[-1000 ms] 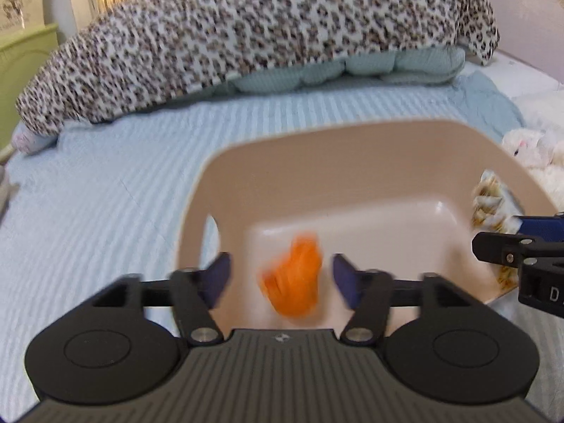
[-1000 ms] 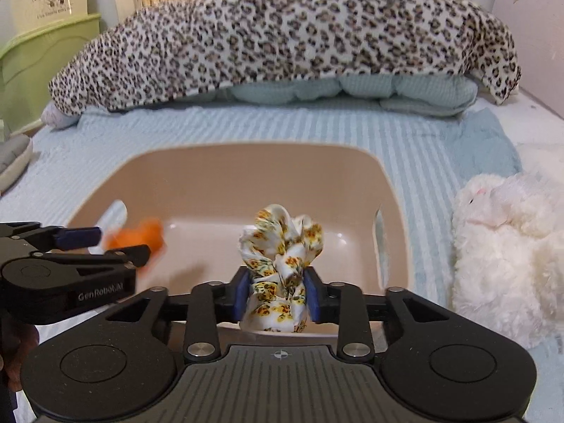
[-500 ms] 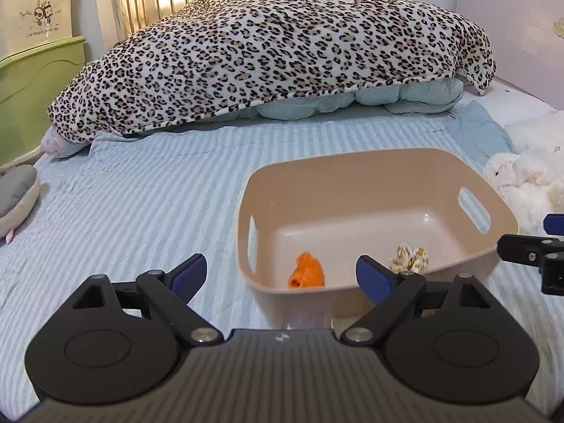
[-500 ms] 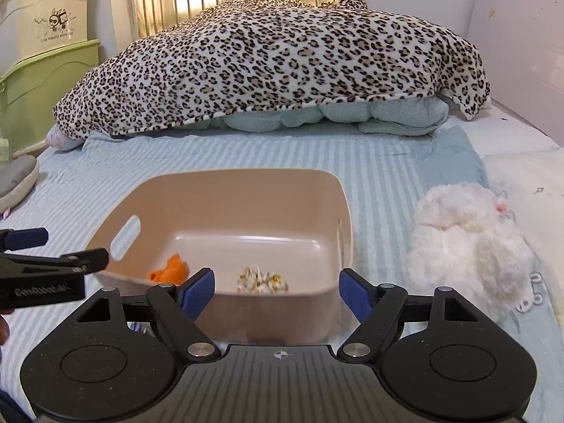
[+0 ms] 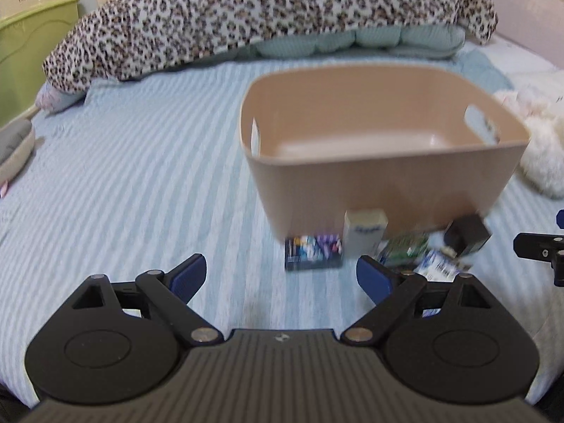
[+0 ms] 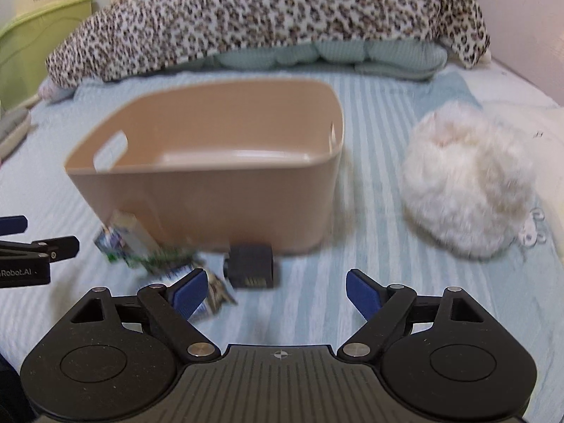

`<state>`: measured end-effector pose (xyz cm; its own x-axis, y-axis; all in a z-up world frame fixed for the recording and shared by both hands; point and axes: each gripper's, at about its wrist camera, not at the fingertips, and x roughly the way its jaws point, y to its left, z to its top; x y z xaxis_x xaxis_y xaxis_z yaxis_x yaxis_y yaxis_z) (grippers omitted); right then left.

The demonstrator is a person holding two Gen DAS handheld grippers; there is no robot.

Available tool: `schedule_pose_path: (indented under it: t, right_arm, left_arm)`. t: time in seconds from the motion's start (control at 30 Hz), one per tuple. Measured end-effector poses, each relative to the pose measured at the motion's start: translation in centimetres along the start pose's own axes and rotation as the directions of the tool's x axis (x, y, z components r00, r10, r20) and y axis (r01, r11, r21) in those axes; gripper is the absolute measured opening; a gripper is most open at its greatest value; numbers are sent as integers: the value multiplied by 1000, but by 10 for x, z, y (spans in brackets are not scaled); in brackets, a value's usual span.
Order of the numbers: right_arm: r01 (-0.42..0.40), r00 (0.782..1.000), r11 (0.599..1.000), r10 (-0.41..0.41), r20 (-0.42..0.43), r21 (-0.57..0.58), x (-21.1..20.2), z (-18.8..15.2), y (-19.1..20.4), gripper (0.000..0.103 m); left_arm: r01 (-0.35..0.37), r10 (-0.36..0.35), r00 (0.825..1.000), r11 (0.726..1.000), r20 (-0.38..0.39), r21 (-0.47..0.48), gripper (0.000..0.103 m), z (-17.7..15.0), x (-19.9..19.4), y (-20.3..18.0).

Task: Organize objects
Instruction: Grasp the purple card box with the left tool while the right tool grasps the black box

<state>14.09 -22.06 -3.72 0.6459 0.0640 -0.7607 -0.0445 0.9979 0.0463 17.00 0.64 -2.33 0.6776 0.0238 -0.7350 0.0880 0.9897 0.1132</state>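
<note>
**Both grippers empty, pulled back for the next pick**

Left gripper [image 5: 287, 276] and right gripper [image 6: 276, 290] now hang with fingers spread wide and nothing between them; a second ago the right one was clamped on a floral scrunchie over the tan bin [image 6: 211, 190]. I have since dropped it in beside the orange piece and pulled back low, so the bin's near wall hides both. Loose items wait on the striped bedsheet [image 5: 123, 183] against that wall: a dark blue packet [image 5: 313, 252], a pale box [image 5: 365, 232], a black cube [image 6: 251, 266]. A white plush [image 6: 469, 183] lies right of the bin. I judge these go next.
</note>
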Motion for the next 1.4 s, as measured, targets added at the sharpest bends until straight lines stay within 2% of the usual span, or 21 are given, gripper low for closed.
schedule_pose_path:
  t: [0.1,0.33,0.6,0.87,0.97,1.17,1.3,1.37,1.4]
  right_arm:
    - [7,999,1000,-7,-40,-4,15,-8,0,87]
    - [32,995,999,-34,-95,-18,45,-16,-2,87]
    - [48,995,999,-50,-83,-19,66,-15,-2,87]
    - [17,997,999,-20,-68,-37,72,-13,6,87]
    - [0,998,1000,-2,-68,-28,73,-11,7,87]
    - [-7,998,1000,7,-66,-1,82,-8,8,87]
    - [-5,998,1000,5,-59,-7,85,-8,11,80]
    - [-8,999,1000,8,-54,-8,85,-8,12,75]
    - [-12,999,1000,11,-51,-8,85,-7,12,68]
  left_arm:
    - [4,-5,999,1000,-51,-2,92,-7,18,2]
    - [5,-6,994,1000,-109,-14,92,-18,49,4]
    - [13,-15,996,1000,-93,-15,92,-17,70,2]
    - [51,-54,997,998,-62,-44,92,-16,79,-2]
    - [52,-55,998,996,-37,-72,92,-15,82,-1]
    - [45,-49,998,995,-45,-87,96,-16,89,0]
    - [22,-26,999,996,-44,-88,97,-12,95,5]
    - [15,-18,999,995,-27,-102,92,-12,95,8]
    - [18,-20,999,994,-25,-106,85,-12,95,10]
